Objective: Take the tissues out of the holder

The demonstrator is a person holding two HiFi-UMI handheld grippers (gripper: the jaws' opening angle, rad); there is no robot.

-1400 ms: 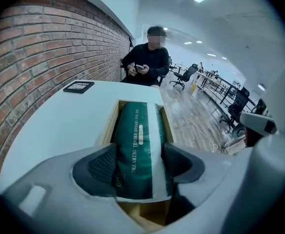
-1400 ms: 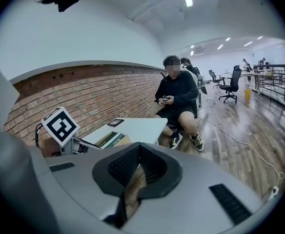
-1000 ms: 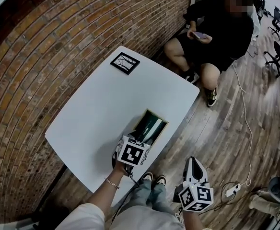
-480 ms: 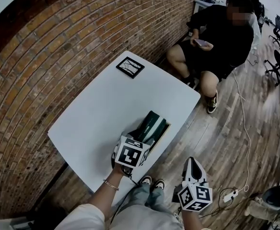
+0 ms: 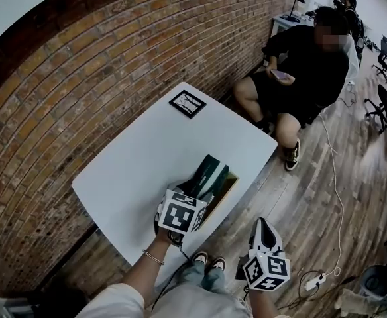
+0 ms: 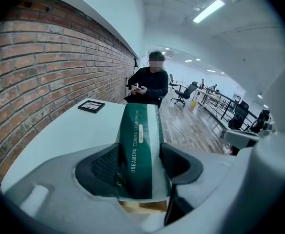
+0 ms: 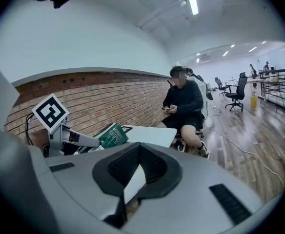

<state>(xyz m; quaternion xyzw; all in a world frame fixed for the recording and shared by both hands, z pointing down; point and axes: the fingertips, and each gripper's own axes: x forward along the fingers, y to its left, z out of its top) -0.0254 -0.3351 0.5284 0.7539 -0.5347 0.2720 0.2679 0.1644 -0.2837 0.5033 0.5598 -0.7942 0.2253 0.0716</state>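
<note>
A dark green tissue pack tilts up out of the wooden holder, which stands at the near right edge of the white table. My left gripper is shut on the near end of the pack. In the left gripper view, both pads press the sides of the pack, and a bit of the holder shows underneath. My right gripper hangs off the table over the wooden floor, jaws together and holding nothing. From the right gripper view, the pack is off to the left.
A black square frame lies at the table's far end. A seated person is just beyond the far right corner. A brick wall runs along the left. A cable and power strip lie on the floor at the right.
The pack lay flat inside the holder a second ago. Its far end has since risen, so it now slants up out of the holder in my left gripper. The right gripper has stayed put.
</note>
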